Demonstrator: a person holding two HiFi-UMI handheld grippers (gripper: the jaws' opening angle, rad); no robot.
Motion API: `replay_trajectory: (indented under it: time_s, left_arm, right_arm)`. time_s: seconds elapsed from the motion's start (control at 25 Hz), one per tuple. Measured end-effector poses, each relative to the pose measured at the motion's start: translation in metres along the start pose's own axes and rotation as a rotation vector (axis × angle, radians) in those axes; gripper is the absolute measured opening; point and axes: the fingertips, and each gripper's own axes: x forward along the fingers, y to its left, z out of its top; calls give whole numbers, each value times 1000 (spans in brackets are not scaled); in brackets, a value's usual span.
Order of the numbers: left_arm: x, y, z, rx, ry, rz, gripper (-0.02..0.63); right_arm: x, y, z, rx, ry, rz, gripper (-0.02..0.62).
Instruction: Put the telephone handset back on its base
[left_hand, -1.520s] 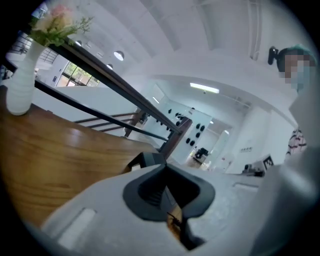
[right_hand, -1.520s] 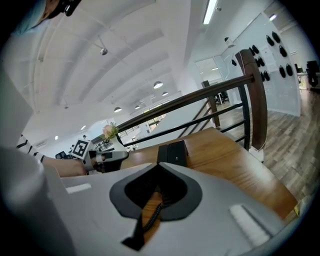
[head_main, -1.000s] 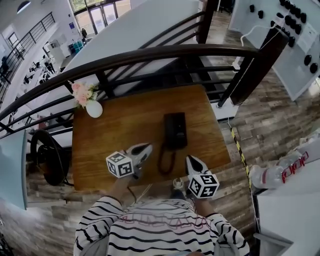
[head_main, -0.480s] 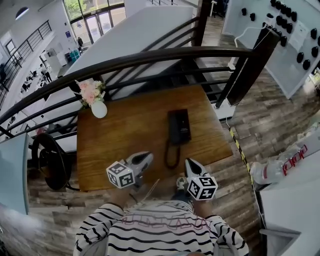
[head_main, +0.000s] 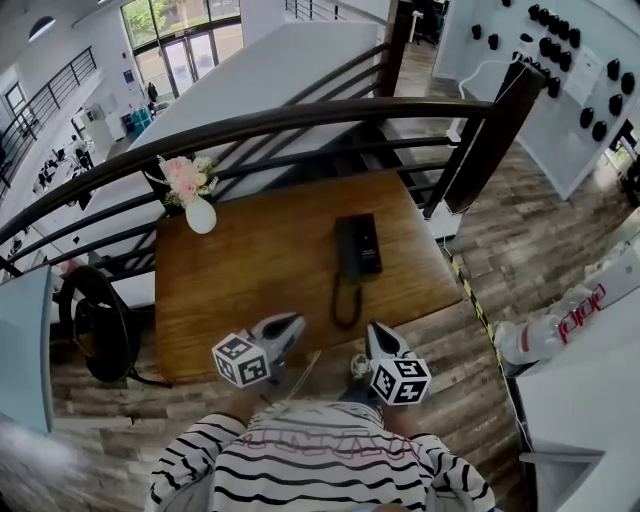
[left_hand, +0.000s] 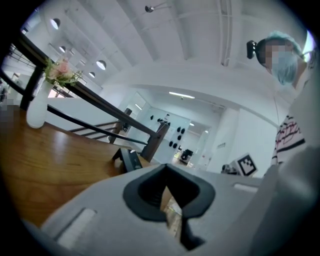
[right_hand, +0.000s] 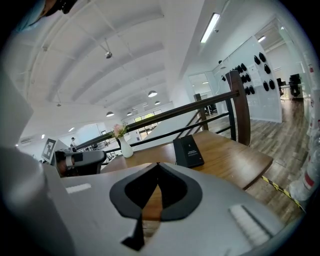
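Note:
The black telephone (head_main: 357, 247) lies on the wooden table (head_main: 250, 270), and its coiled cord (head_main: 344, 300) loops toward the near edge. From here the handset seems to rest along the base, but I cannot tell for sure. My left gripper (head_main: 292, 323) hangs over the table's near edge, shut and empty, well short of the phone. My right gripper (head_main: 377, 333) is shut and empty, just off the near edge by the cord's loop. The left gripper view shows the telephone (left_hand: 131, 160) beyond the closed left gripper (left_hand: 166, 170). The right gripper view shows the telephone (right_hand: 188, 151) past the closed right gripper (right_hand: 158, 166).
A white vase of pink flowers (head_main: 199, 212) stands at the table's far left corner. A dark curved railing (head_main: 300, 120) runs behind the table, with a thick post (head_main: 480, 150) at the right. A black round object (head_main: 95, 325) sits on the floor to the left.
Both grippers have drawn back from the telephone toward the table's near edge, still shut. The phone, cord and vase lie as before.

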Motion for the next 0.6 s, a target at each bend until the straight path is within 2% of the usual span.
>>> replay_trajectory:
  time_s: [0.36, 0.6]
  left_arm:
    - [-14, -17, -9, -15, -8, -21, 2]
    - [-18, -19, -14, -21, -5, 0, 2]
  right_arm:
    - [-14, 12, -13, -13, 2, -30, 0]
    - [-17, 16, -12, -31, 1, -34, 0]
